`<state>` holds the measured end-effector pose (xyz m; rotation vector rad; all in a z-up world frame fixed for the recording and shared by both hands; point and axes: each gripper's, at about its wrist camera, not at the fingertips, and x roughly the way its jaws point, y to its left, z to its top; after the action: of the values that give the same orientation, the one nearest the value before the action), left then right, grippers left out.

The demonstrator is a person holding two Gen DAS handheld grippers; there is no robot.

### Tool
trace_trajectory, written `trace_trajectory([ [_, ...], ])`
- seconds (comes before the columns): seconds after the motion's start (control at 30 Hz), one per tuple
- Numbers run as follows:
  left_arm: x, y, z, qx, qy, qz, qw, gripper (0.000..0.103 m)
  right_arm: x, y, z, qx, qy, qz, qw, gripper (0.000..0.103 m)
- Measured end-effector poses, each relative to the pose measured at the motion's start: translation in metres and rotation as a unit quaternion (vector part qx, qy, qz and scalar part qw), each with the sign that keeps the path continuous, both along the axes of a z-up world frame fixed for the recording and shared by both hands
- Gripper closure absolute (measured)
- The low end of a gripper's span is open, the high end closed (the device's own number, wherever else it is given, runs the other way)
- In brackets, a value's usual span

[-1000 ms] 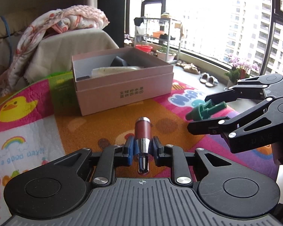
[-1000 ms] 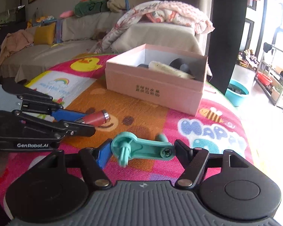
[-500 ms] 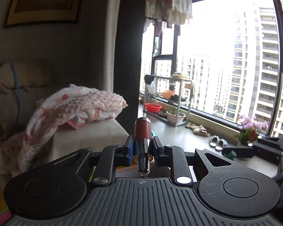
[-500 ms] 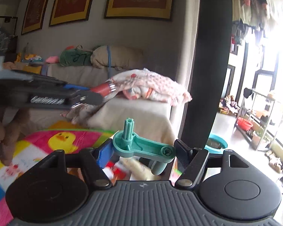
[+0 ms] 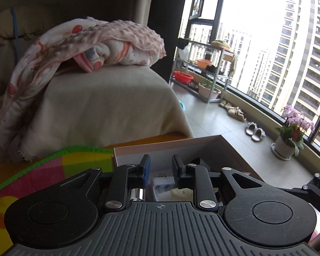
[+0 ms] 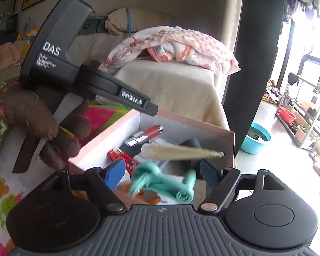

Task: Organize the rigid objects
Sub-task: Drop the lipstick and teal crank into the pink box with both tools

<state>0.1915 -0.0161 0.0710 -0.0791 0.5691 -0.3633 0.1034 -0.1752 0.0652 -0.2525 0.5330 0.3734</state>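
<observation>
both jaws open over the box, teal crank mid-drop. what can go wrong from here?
1. The teal crank is blurred between the right gripper's open jaws, near the box's front wall; it might clip the wall and bounce out onto the mat.
2. It may land on the cream tube, which leans on the rim, and tip it out.
3. The left gripper hangs low inside; lifting out carelessly could snag the box.

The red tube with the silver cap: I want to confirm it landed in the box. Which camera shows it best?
The right wrist view: the red tube lies inside the pink box, its length visible beyond the open right gripper. The left wrist view shows only a silver glint of it behind the open left gripper.
</observation>
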Motion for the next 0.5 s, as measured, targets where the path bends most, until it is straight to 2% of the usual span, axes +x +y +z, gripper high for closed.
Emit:
trace_trajectory([
  [0.1,-0.028,0.012,0.014,-0.004,-0.02,0.006,0.9998,0.079,-0.011,-0.001,-0.005,-0.009,-0.004,-0.015,1.0,0.019],
  [0.23,-0.089,0.027,0.019,0.029,-0.037,0.023,0.9986,0.079,-0.032,-0.009,-0.006,0.001,-0.002,-0.045,0.999,0.018],
  [0.37,-0.152,0.034,-0.004,0.093,-0.006,0.019,0.9955,0.078,-0.064,-0.017,-0.008,0.024,0.0,-0.059,0.998,0.012],
  [0.43,-0.176,0.036,-0.019,0.132,0.016,0.017,0.991,0.075,-0.076,-0.017,-0.013,0.03,0.012,-0.073,0.997,0.007],
  [0.5,-0.194,0.038,-0.035,0.165,0.035,0.022,0.9854,0.075,-0.085,-0.014,-0.023,0.03,0.033,-0.08,0.996,0.007],
])
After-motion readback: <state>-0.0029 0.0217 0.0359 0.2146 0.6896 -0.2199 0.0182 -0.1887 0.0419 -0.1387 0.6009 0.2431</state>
